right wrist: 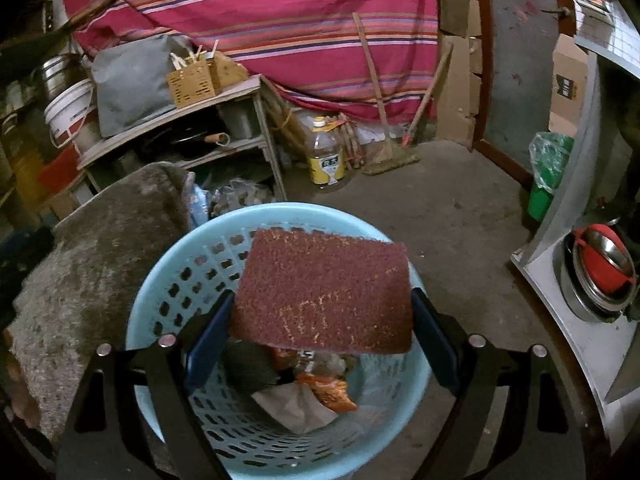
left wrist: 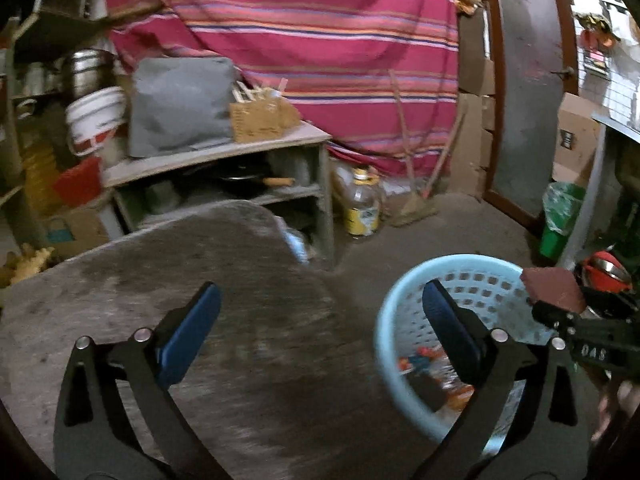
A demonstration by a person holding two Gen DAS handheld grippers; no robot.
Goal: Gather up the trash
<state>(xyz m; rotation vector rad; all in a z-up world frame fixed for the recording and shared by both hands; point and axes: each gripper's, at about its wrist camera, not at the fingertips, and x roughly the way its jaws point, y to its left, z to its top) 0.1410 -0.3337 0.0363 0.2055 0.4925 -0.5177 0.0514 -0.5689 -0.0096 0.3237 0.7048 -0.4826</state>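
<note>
A light blue perforated basket [right wrist: 160, 280] stands on the floor with wrappers and scraps of trash [right wrist: 320, 388] inside. My right gripper [right wrist: 324, 320] is shut on a dark red scouring pad [right wrist: 324, 292], holding it flat just above the basket's mouth. In the left wrist view the same basket [left wrist: 404, 312] sits at the lower right, and the pad [left wrist: 554, 286] shows at the right edge in the other gripper. My left gripper [left wrist: 320, 300] stands wide open with nothing between its blue pads, spanning the grey stone slab [left wrist: 200, 280] and the basket's rim.
A wooden shelf unit [left wrist: 224, 152] with a grey bag and a cardboard box stands behind the slab. A plastic bottle [right wrist: 326, 156] and a broom [right wrist: 390, 156] rest by the striped cloth. A green bin [right wrist: 546, 176] and a metal cabinet [right wrist: 560, 272] are at the right.
</note>
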